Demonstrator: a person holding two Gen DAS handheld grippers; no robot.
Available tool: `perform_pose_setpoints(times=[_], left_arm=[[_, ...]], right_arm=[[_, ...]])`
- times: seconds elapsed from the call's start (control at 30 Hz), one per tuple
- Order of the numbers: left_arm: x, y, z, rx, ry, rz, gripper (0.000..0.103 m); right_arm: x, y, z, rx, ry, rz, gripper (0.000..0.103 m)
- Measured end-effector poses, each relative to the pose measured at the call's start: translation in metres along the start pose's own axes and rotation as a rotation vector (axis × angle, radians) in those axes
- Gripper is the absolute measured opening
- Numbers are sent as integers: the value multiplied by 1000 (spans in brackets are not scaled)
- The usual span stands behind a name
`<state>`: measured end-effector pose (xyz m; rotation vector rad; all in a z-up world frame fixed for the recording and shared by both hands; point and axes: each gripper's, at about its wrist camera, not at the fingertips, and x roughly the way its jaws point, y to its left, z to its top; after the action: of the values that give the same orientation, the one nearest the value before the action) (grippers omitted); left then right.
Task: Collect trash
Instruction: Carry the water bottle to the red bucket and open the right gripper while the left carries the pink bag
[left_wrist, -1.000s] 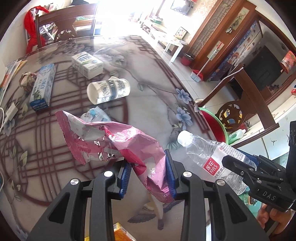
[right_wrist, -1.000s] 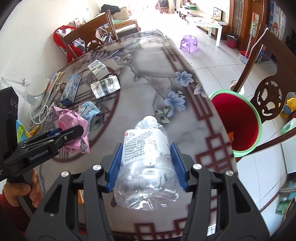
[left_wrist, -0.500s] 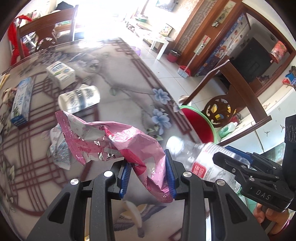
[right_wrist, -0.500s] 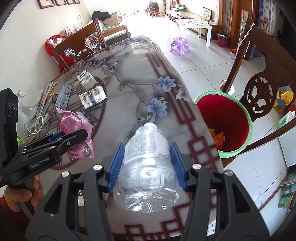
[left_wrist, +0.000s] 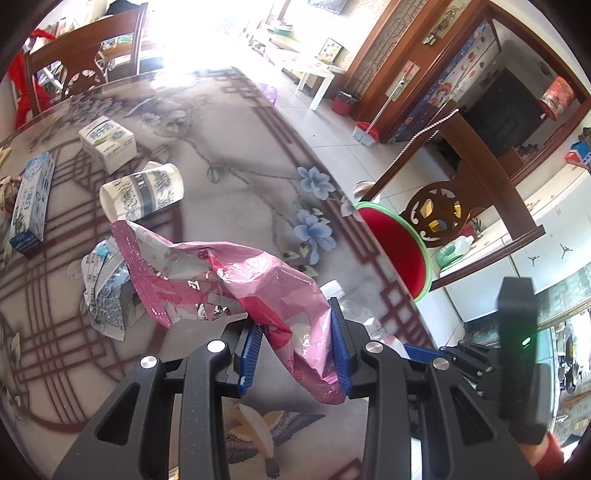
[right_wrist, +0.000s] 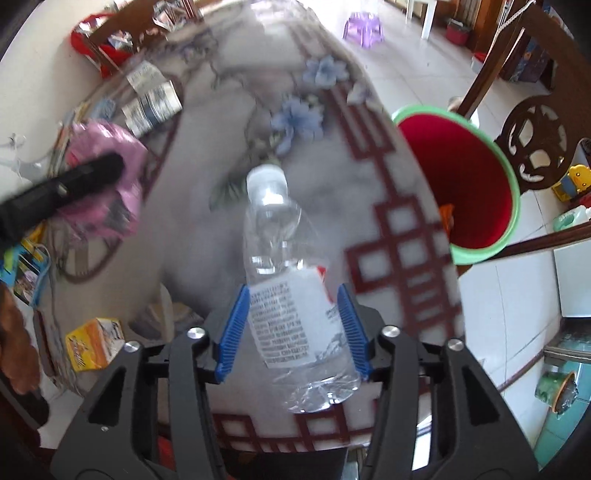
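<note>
While the left tool (left_wrist: 295, 354) pinches a pink wrapper (left_wrist: 229, 280), the right tool (right_wrist: 291, 328) clamps a clear bottle (right_wrist: 291, 295).

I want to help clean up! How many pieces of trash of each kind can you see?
Clear plastic bottle: 1
Wrappers: 2, pink foil and white-blue crumpled
Paper cup lying down: 1
Cartons: 3
Total: 7

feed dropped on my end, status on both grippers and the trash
Left gripper shut on crumpled pink plastic bag. Right gripper shut on clear plastic bottle. Red green-rimmed bin ahead right, path unobstructed.
</note>
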<state>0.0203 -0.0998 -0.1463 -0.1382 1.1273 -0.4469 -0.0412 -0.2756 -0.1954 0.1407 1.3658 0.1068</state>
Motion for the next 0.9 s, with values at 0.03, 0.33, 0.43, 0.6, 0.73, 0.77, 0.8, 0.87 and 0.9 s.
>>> perform_pose_setpoints(times=[0.03, 0.33, 0.43, 0.6, 0.73, 0.77, 0.8, 0.87, 0.9], left_arm=[[1, 2, 0, -3, 2, 4, 32], [3, 8, 1, -6, 9, 17, 32], [6, 5, 4, 4, 13, 16, 32], [10, -4, 7, 25, 20, 6, 32], [15, -11, 8, 38, 31, 1, 32], [16, -13, 9, 41, 33, 0, 32], [17, -15, 9, 44, 36, 0, 32], [20, -18, 10, 49, 40, 1, 32], [22, -19, 11, 52, 44, 1, 32]], right_arm=[[5, 3, -1, -11, 7, -6, 62], [3, 9, 0, -25, -56, -12, 52], [-15, 3, 7, -3, -106, -9, 52], [-41, -17, 16, 40, -196, -34, 52], [-51, -48, 24, 106, -225, -75, 52], [-51, -56, 26, 124, -226, -81, 52], [-51, -65, 27, 144, -227, -87, 52], [-53, -81, 29, 178, -233, -100, 52], [-52, -88, 31, 192, -236, -109, 52]])
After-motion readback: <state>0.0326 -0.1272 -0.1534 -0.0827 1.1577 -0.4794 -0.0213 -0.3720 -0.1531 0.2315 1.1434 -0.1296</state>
